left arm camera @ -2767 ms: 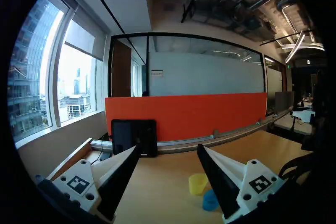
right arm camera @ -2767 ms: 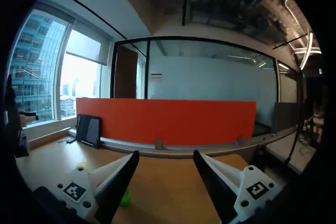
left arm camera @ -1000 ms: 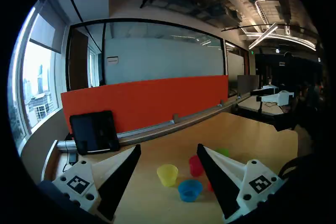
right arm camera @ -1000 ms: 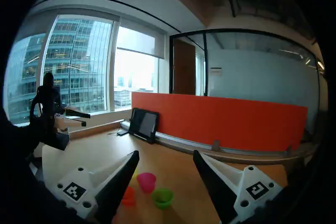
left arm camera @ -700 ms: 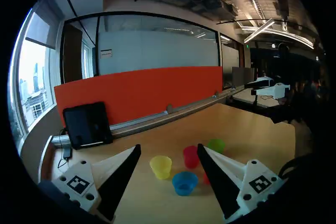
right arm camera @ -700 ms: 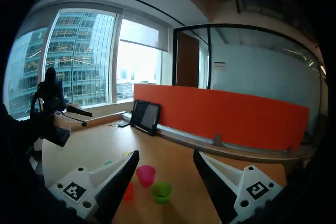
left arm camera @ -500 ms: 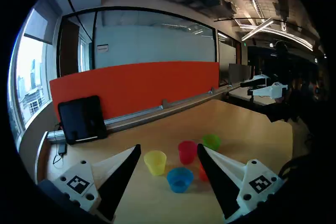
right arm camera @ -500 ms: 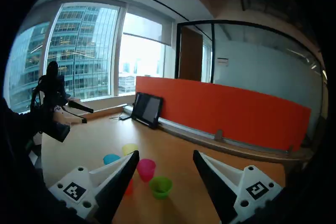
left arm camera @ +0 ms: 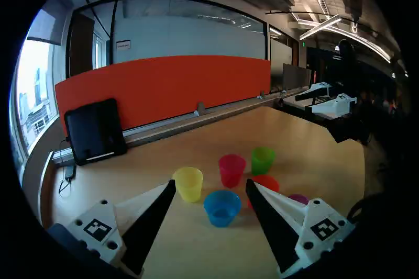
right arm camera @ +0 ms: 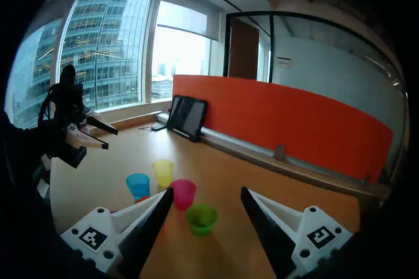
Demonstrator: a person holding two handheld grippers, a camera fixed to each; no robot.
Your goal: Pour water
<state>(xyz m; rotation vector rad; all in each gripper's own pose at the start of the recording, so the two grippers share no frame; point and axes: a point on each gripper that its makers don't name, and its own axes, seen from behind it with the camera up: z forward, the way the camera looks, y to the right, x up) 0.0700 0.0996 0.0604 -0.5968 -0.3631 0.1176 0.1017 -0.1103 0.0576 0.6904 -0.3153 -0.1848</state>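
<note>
Several small plastic cups stand clustered on the wooden table [left arm camera: 314,148]. In the left gripper view, a yellow cup [left arm camera: 188,183], a pink-red cup [left arm camera: 231,170], a green cup [left arm camera: 262,160] and a blue cup [left arm camera: 222,208] lie ahead of my open left gripper [left arm camera: 209,182]. An orange cup [left arm camera: 264,182] and a purple cup [left arm camera: 298,198] peek from behind its right finger. In the right gripper view, my right gripper [right arm camera: 206,191] is open above the pink cup [right arm camera: 183,193] and green cup [right arm camera: 201,219], with the yellow cup [right arm camera: 163,173] and blue cup [right arm camera: 138,185] beyond. Neither gripper holds anything.
A black tablet [left arm camera: 95,131] leans against the orange divider [left arm camera: 167,82] at the table's far edge. The other gripper [right arm camera: 89,130], held by a person in a dark sleeve, hovers at the left of the right gripper view. Large windows [right arm camera: 105,54] lie beyond.
Both views have tipped down and swung toward the cups, which now sit higher and fuller in view. More cups have come into sight. Both grippers stayed open.
</note>
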